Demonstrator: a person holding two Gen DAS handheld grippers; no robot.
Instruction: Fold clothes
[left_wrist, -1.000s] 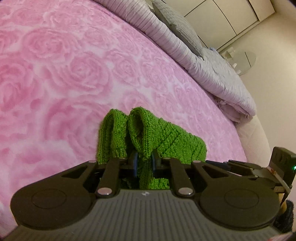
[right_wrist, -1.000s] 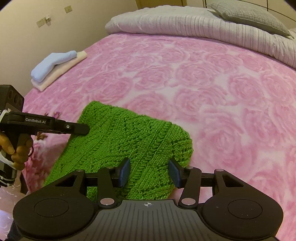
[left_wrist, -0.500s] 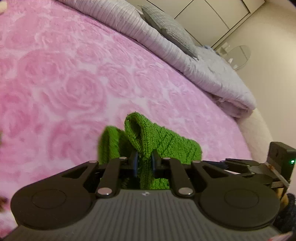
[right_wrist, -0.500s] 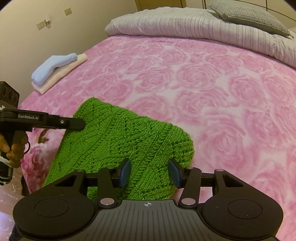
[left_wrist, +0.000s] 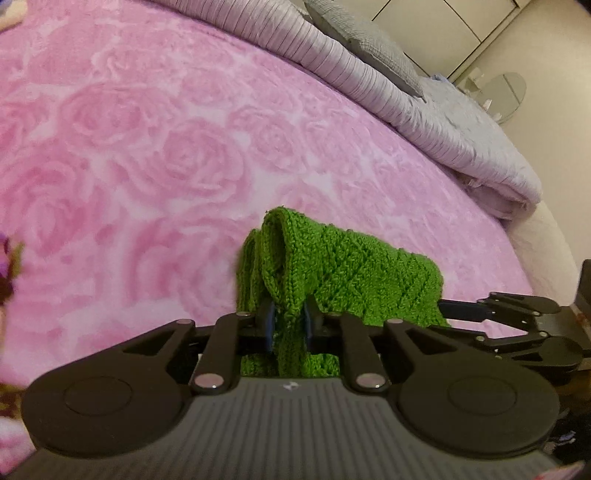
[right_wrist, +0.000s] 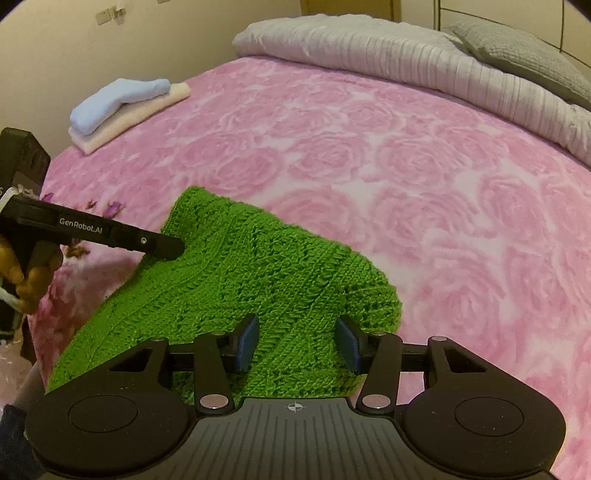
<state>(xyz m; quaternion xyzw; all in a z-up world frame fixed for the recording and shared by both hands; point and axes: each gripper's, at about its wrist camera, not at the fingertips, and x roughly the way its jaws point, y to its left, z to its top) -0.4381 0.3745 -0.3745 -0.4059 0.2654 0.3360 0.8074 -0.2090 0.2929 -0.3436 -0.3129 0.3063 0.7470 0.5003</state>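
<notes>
**Green Knit on the Bed: Finger Positions and Surroundings**

Between the fingers of the left gripper (left_wrist: 288, 325) sits a bunched fold of the green knit (left_wrist: 332, 273). The blue pads (left_wrist: 269, 325) stand close on either side of this fold, and the fabric fills the narrow gap; the jaws have just been opening a little, with the knit between them. Whether the pads press the fold at this moment cannot be told. Ahead of the fingers the fold stands up as a doubled ridge.

The right gripper (right_wrist: 297, 345) has its fingers spread wide apart over the near edge of the knit. Its pads (right_wrist: 245, 343) stand clear of the fabric on both sides, and nothing is clamped.

In the right wrist view the left gripper meets the knit at its left side, and the person's hand (right_wrist: 29, 277) grips the handle below it.

The knit lies on the near part of the bed, on a pink rose-patterned blanket (right_wrist: 406, 166). It slopes down toward the bed's near edge.

Farther out:
- A small stack of folded cloths (right_wrist: 118, 107), light blue on cream, lies at the far left corner of the blanket, well apart from the knit.
- A ribbed pale duvet (right_wrist: 388, 55) lies rolled across the head of the bed.
- A grey pillow (right_wrist: 517, 51) rests on the duvet.
</notes>
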